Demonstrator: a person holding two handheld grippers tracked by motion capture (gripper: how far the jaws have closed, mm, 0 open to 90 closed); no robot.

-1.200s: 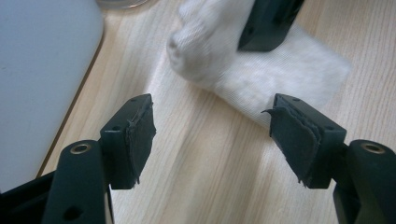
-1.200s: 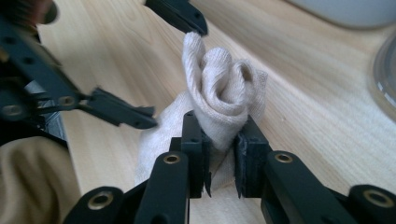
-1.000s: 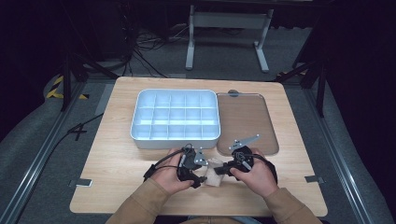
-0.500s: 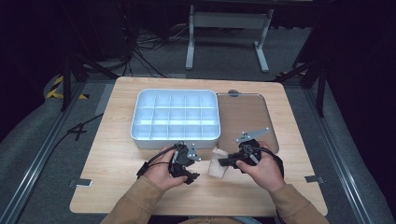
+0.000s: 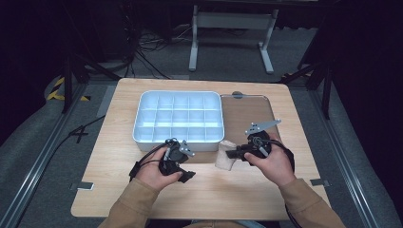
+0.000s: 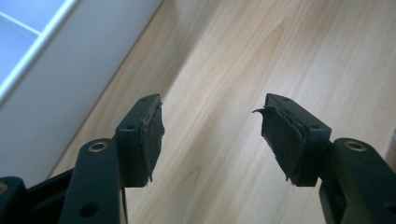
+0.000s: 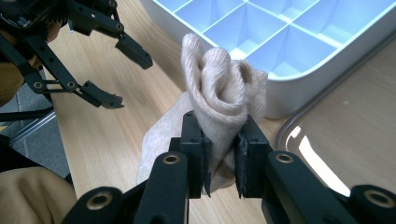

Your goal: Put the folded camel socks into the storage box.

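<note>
Your right gripper (image 7: 219, 158) is squeezing one beige sock (image 7: 219, 93). Its two black jaws press on the sock from both sides. The sock is rolled up into a lump, and the lump sticks up above the jaws. A loose end of the sock hangs down toward 7 o'clock in the right gripper view. In the high view your right gripper (image 5: 233, 153) points toward 9 o'clock, and the sock (image 5: 225, 155) sits at its tip, just past the front right corner of the tray.

Your left gripper (image 6: 210, 135) holds nothing. Its two jaws stand wide apart, though they have just closed in a little. Between them you see just the wooden table (image 6: 243, 60). In the high view your left gripper (image 5: 183, 164) sits at about 9 o'clock from the sock, a little way off from it.

There is one white tray (image 5: 138, 124) on the table. It is cut into small boxes, four rows of five, twenty in all. It lies at about 11 o'clock from the sock. Its corner is just beside the sock.

There is one flat brown mat (image 5: 252, 118) with a shiny rim. It lies at 3 o'clock from the tray, right next to it.

You have two hands, two grippers, one sock, one tray and one mat.
</note>
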